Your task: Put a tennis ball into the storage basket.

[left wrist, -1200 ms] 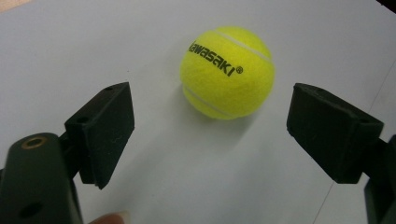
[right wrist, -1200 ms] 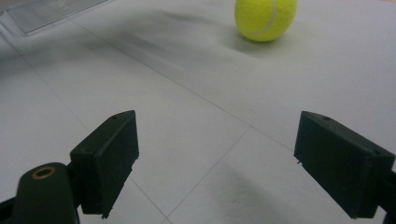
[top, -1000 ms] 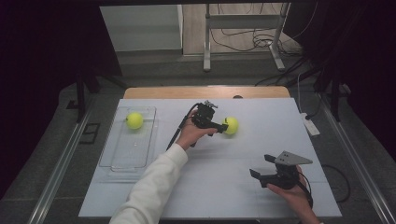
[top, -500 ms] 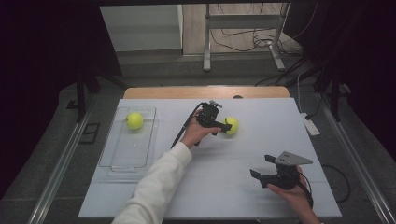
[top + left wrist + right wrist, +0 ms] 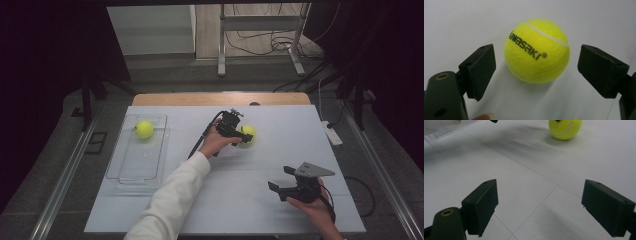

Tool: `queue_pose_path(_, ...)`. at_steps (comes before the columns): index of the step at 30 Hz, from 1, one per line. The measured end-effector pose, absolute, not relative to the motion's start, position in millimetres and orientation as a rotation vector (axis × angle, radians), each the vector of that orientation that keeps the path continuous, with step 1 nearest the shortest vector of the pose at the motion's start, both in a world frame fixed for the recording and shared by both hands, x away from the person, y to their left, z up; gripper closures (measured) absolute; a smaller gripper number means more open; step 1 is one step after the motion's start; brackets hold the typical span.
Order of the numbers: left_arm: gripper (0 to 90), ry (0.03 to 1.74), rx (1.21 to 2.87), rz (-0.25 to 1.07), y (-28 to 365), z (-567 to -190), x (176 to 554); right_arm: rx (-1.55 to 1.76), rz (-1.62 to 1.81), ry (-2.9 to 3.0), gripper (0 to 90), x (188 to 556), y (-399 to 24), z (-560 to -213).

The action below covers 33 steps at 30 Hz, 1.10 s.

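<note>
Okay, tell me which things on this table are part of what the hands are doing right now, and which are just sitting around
In the job:
- left gripper, open, its jaws either side of the ball
- tennis ball on the table
- clear tray, probably, with a second ball already in it

Lying about:
- right gripper, open, idle near the table's front
- white power strip at the right edge

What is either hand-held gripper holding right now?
Nothing. The left hand-held gripper stands open around the tennis ball without touching it; the right hand-held gripper is open.
</note>
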<state>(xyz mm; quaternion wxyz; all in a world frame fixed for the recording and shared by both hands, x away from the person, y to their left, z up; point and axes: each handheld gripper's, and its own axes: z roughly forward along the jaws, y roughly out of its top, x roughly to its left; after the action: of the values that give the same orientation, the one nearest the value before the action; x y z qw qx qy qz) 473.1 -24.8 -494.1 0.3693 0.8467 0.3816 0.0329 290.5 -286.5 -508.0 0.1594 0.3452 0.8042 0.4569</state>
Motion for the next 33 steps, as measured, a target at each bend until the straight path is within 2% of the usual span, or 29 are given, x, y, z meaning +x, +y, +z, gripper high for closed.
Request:
queue_pose_path(20, 16.2, 0.985, 2.188, 0.086, -39.8, -502.0, 478.5, 0.985, 1.315, 2.293, 14.3, 290.4, -288.1, -507.3)
queue_pose_path(23, 18.0, 0.995, 2.194, 0.104, -41.1, -502.6, 478.3, 0.985, 1.315, 2.292, 14.3, 290.3, -288.0, -507.3)
queue_pose_path(27, 25.1, 1.002, 2.201, 0.131, -41.9, -503.1, 478.0, 0.987, 1.317, 2.290, 14.3, 290.1, -288.5, -507.1)
queue_pose_path(33, 26.3, 1.007, 2.207, 0.135, -42.3, -502.0, 477.4, 0.988, 1.319, 2.288, 14.3, 289.9, -289.0, -506.9)
